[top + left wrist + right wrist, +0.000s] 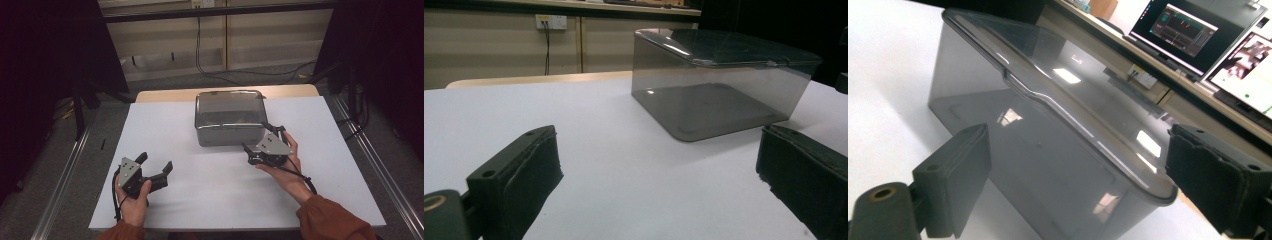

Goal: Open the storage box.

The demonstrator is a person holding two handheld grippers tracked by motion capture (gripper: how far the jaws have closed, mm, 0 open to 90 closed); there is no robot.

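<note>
High view: a smoke-tinted clear box [230, 117] with a lid is seen standing on the white worktop [200, 200], toward the middle of its far edge. The left gripper [155, 167] is held above the near left part of the worktop, well apart from the box, fingers spread and nothing between them. The right gripper [260, 137] is held at the box's near right corner, just beside its wall; whether it touches cannot be told here.

Left gripper view: the box [719, 85] is seen farther off, toward the right, its lid seated and its inside empty apart from reflections. The left gripper [659, 175] has its fingers [519, 175] set wide apart over bare worktop [624, 165], holding nothing. A wall socket with cables is seen behind, past the far edge.

Right gripper view: the box [1048, 125] is seen close up, its lid rim running diagonally across. The right gripper [1083, 175] has its fingers [955, 175] standing wide, either side of the box's corner, with the pads not pressed on it. Lit monitors are visible at top right, beyond the worktop.
</note>
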